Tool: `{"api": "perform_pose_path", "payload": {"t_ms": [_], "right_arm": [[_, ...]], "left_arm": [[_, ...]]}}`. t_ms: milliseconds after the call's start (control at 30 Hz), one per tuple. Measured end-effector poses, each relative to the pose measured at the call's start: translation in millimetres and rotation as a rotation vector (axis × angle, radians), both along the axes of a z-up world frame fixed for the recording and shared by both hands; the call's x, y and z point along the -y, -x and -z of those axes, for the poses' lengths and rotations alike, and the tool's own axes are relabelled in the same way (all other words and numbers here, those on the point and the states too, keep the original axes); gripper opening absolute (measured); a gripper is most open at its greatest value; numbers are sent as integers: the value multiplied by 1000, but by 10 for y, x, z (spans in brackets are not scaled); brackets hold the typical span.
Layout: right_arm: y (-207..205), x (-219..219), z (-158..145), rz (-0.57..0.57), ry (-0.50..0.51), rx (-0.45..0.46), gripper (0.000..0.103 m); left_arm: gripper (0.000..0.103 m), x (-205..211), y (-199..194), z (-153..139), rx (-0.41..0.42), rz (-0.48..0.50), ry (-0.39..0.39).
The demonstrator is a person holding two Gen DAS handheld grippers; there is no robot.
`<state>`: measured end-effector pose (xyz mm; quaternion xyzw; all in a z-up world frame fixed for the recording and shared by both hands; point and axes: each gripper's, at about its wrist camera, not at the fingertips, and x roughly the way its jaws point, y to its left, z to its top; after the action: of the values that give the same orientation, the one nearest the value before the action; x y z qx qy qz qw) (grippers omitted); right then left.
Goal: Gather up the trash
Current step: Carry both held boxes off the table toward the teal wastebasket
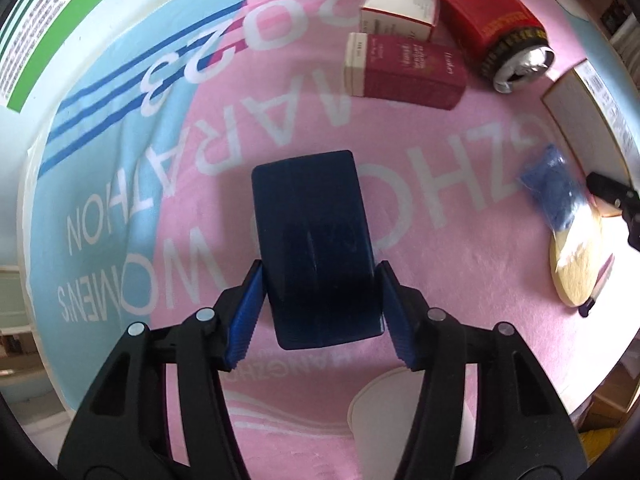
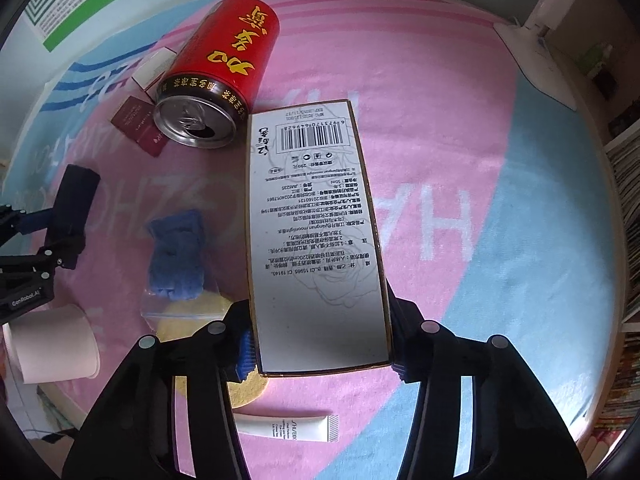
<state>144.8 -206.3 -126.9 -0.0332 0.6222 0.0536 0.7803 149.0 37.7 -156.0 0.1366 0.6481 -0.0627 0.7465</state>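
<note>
1. Left tool [image 1: 320, 312] clamped a dark blue flat case [image 1: 316, 248], held above the pink printed cloth [image 1: 460, 300] on the bench.
2. Right tool [image 2: 320, 352] gripped a long white carton [image 2: 316, 236] by its near end, barcode side up.
3. Left on the cloth: opened red drink can [image 2: 220, 72], maroon box [image 1: 404, 70], white box [image 1: 400, 12], blue item in a clear bag [image 2: 176, 248], paper cup [image 2: 52, 344], white tube [image 2: 288, 428], round yellow disc [image 1: 576, 260].
4. No bin visible; judged early, most pieces uncollected.
</note>
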Motion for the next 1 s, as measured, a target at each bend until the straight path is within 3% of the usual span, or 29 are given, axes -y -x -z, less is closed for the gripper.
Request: {"api": "perform_pose_path", "payload": {"t_ms": [133, 433, 700, 1000], "right_arm": [[52, 18, -126, 28, -8, 15, 49], [292, 39, -374, 80, -14, 59, 49], [658, 144, -653, 150, -1, 114, 49], [1467, 436, -900, 310, 7, 155, 49]], "left_arm": [[53, 7, 27, -41, 19, 21, 3], [52, 93, 90, -461, 77, 77, 29], [52, 314, 260, -788, 134, 243, 50], [52, 790, 737, -1058, 196, 458, 63]]}}
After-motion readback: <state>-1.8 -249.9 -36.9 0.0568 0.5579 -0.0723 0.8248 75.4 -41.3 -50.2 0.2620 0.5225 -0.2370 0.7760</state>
